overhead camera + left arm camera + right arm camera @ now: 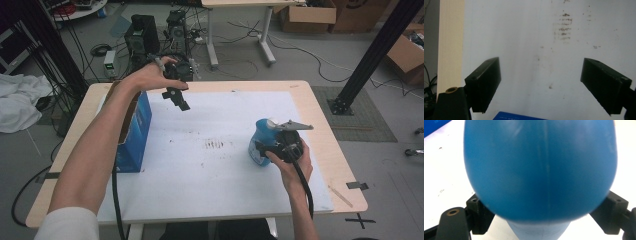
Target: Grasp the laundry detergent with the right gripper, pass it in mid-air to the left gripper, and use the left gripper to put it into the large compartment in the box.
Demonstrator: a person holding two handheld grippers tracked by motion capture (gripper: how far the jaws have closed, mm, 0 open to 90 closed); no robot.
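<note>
A blue bottle (260, 134) with a pale cap stands on the white mat (220, 190) at the right. My right gripper (260, 148) reaches it from the near side, level with the table, and its jaws clasp both flanks. In the right gripper view the bottle (541, 165) bulges over the jaw tips of the right gripper (541, 207) and hides the pads. My left gripper (181, 102) hangs in the air above the mat's far edge and points down. In its own view the left gripper (541, 82) is open, with bare mat between the jaws.
An open blue carton (134, 134) stands on the mat's left side under the left forearm; its top edge (519, 116) shows below the left jaws. Brown smudges (215, 145) mark the mat's middle. The wooden table rim (325, 135) runs close to the bottle's right.
</note>
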